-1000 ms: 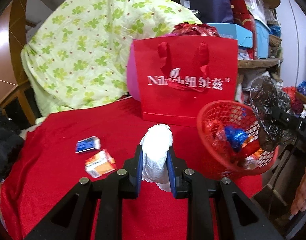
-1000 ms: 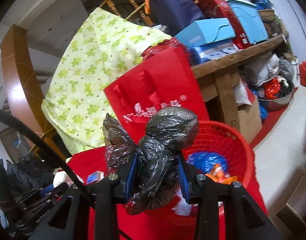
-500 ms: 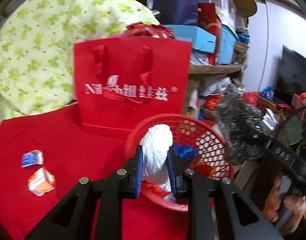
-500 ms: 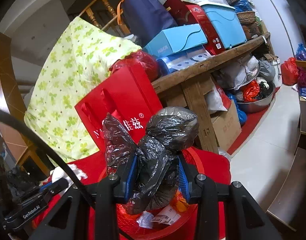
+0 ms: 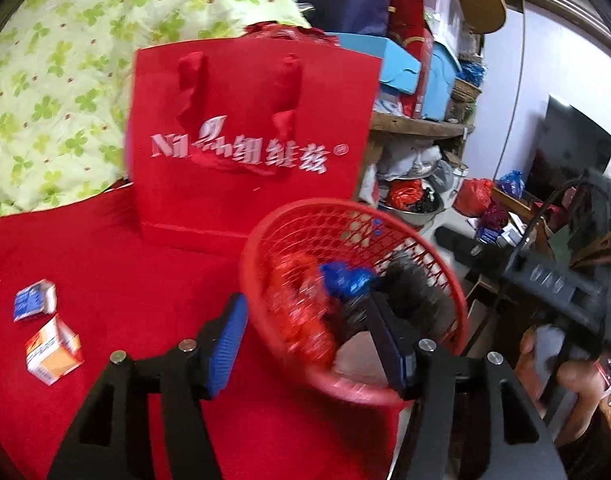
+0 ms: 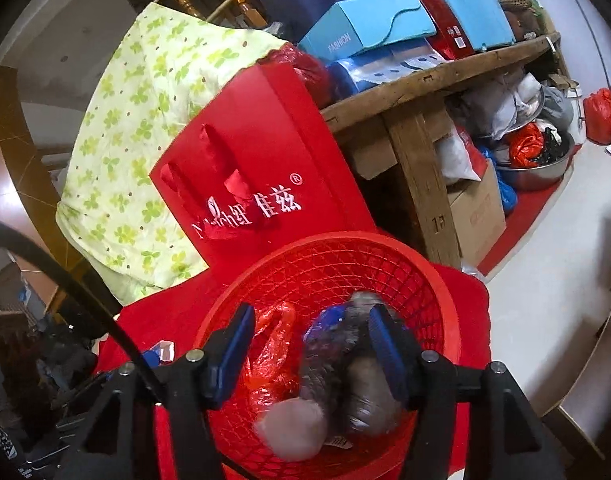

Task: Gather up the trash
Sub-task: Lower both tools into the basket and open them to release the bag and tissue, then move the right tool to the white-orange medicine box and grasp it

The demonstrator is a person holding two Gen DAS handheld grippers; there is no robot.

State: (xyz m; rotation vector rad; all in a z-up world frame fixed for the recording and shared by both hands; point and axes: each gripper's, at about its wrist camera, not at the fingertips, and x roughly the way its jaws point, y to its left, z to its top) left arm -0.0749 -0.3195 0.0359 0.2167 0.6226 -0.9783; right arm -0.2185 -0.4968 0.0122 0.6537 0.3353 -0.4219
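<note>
Left gripper [image 5: 305,336] hangs at the near rim of the round red plastic mesh basket [image 5: 445,276], its jaws spread wide and holding nothing; one blue-padded finger [image 5: 225,344] sits outside the rim over the red cloth-covered table [image 5: 105,256], the other reaches inside the basket. Right gripper [image 6: 307,344] is also directly above the basket [image 6: 445,284], jaws wide apart and empty.

Inside the basket, between the right gripper's fingers, lies a crumpled black plastic bag [image 6: 337,364], blurred, with a pale rounded wad [image 6: 291,430] beside it at the near wall. A red plastic bag [image 6: 271,348] and a scrap of blue wrapper [image 6: 325,320] lie in the same basket. Exact contact between the items cannot be judged because of blur.

To the left on the table, well apart from the basket, two small cartons remain on the cloth: an orange-and-white carton [image 5: 51,350] and, just behind it, a blue-and-white carton [image 5: 33,300].

Behind the basket stands an upright red paper gift bag with white lettering [image 5: 245,140]. Beyond that, a green clover-print quilt [image 5: 57,60] is draped high on the left, and a wooden shelf [image 6: 425,80] on the right carries light blue boxes [image 6: 365,28].
</note>
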